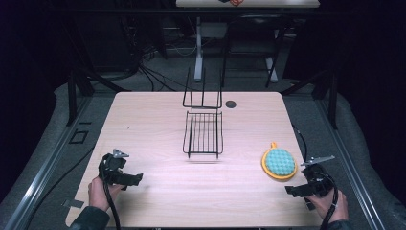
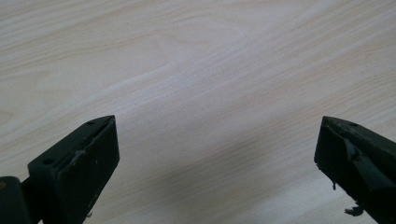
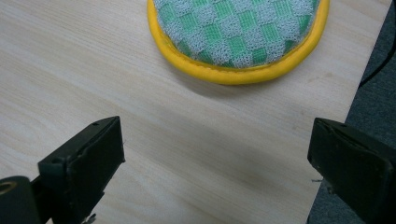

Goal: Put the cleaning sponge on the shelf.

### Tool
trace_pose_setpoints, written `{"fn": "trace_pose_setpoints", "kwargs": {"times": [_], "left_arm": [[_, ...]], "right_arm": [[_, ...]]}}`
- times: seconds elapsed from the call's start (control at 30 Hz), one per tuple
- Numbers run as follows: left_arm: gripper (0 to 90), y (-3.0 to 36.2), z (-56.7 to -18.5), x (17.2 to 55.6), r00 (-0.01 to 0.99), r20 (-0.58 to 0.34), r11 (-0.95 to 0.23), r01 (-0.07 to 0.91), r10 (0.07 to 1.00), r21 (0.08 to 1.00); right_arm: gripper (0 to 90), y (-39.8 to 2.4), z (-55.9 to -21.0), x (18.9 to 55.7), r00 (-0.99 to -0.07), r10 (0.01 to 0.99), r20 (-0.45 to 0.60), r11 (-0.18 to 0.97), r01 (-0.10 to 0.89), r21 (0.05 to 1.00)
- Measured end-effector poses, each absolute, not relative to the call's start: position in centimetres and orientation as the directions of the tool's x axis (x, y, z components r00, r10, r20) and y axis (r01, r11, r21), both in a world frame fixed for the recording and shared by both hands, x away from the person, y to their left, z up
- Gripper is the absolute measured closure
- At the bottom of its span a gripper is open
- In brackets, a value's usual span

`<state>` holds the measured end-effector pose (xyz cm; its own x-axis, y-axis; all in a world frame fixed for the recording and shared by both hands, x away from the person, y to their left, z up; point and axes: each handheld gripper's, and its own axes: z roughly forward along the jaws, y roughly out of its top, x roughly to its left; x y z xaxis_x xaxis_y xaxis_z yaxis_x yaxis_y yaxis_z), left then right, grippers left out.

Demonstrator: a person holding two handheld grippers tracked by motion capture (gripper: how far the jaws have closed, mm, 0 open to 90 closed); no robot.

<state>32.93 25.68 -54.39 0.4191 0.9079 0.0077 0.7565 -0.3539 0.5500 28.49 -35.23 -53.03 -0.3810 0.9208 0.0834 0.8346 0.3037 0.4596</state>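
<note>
A round pad (image 1: 278, 163) with a green checked face and a yellow rim lies near the table's right edge. It appears again in the right gripper view (image 3: 238, 35), just beyond the jaws. My right gripper (image 1: 296, 190) hovers open just short of it, jaws wide with bare wood between them (image 3: 217, 154). A black wire rack (image 1: 203, 125) stands at the table's middle, its back rising upright. Low at the left my left gripper (image 1: 133, 179) is open over bare wood (image 2: 217, 154), holding nothing.
The light wooden table (image 1: 158, 120) has a small dark round spot (image 1: 231, 104) behind the rack. Its right edge (image 3: 355, 93) runs close beside my right jaw. Dark floor, cables and table legs lie beyond the far edge.
</note>
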Motion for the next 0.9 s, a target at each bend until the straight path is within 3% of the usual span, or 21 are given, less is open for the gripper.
{"fn": "trace_pose_setpoints", "kwargs": {"times": [0.9], "left_arm": [[0.1, 25.4, -54.6, 33.2, 0.426, 0.004, -0.359, 0.756, 0.905, 0.547]], "right_arm": [[5.1, -35.0, -52.1, 29.7, -0.404, 0.911, 0.079, 0.315, 0.807, 0.499]]}}
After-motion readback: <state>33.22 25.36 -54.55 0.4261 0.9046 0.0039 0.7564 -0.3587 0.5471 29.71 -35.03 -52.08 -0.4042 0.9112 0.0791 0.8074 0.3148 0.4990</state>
